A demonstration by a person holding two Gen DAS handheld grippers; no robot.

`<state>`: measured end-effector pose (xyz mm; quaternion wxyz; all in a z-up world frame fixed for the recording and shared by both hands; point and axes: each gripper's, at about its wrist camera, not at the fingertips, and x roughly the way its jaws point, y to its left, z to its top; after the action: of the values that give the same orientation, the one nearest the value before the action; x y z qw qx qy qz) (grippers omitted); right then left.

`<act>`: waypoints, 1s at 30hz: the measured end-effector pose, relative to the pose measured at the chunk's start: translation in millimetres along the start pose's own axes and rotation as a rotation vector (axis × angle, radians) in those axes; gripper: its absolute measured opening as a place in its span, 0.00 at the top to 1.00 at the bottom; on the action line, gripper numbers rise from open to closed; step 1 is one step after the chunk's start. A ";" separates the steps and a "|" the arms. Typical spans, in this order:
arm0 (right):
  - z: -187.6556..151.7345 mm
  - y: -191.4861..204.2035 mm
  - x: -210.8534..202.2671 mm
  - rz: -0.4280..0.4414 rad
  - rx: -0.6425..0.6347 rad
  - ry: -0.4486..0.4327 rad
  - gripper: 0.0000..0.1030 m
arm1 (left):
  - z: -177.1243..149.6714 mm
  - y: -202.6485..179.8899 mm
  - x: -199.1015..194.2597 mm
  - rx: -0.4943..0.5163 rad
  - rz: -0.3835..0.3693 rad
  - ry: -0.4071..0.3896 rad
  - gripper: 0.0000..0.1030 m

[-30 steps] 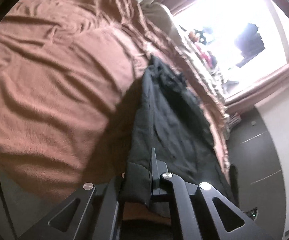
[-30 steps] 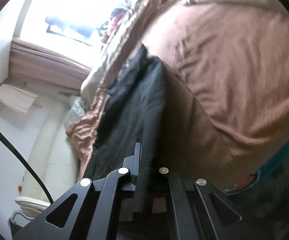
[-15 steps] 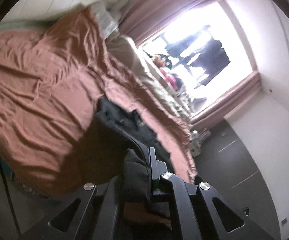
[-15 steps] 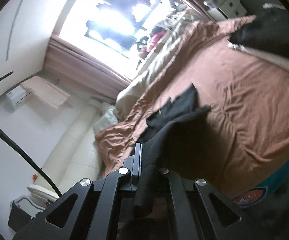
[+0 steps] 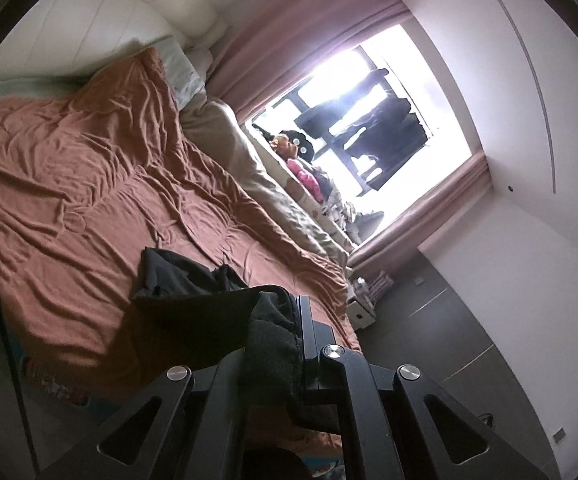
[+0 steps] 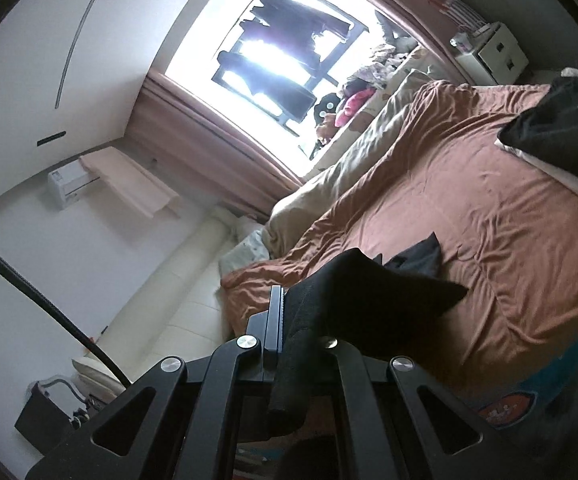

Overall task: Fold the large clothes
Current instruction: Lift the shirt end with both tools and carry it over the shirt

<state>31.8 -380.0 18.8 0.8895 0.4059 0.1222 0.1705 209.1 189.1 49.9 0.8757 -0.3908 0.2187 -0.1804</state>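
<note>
The left gripper (image 5: 289, 320) and right gripper (image 6: 289, 316) each clamp an edge of the black garment (image 5: 193, 296), raised above the bed (image 5: 89, 184), far end resting on it

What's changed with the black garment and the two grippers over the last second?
Both grippers lifted the black garment: a second ago it lay stretched along the brown bedspread, now most hangs in the air and only its far end rests there. Both views tilted up to take in the window. Unchanged: the left gripper and the right gripper stay shut on the cloth.
</note>
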 end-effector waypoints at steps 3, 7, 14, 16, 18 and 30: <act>12.6 -10.0 27.1 -0.019 -0.004 0.006 1.00 | 10.7 -2.4 15.9 0.007 0.014 0.008 0.98; 32.4 -5.7 49.2 -0.039 -0.016 0.008 1.00 | 29.9 -7.2 41.9 0.026 0.030 0.012 0.98; 70.8 2.9 107.6 -0.088 -0.041 0.014 1.00 | 65.2 -1.3 100.0 0.046 0.074 0.027 0.98; 80.9 1.6 128.2 -0.107 -0.043 0.020 1.00 | 74.3 2.9 119.1 0.047 0.088 0.034 0.98; 90.7 2.2 149.5 -0.120 -0.051 0.029 1.00 | 83.4 9.1 139.0 0.045 0.102 0.043 0.98; 117.7 -20.8 278.6 -0.262 -0.067 0.110 1.00 | 101.3 75.0 268.2 0.041 0.218 0.145 0.98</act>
<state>332.0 -360.7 56.3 0.9091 0.3468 0.2171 0.0791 498.2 167.1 -11.7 0.8798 -0.3328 0.3189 -0.1165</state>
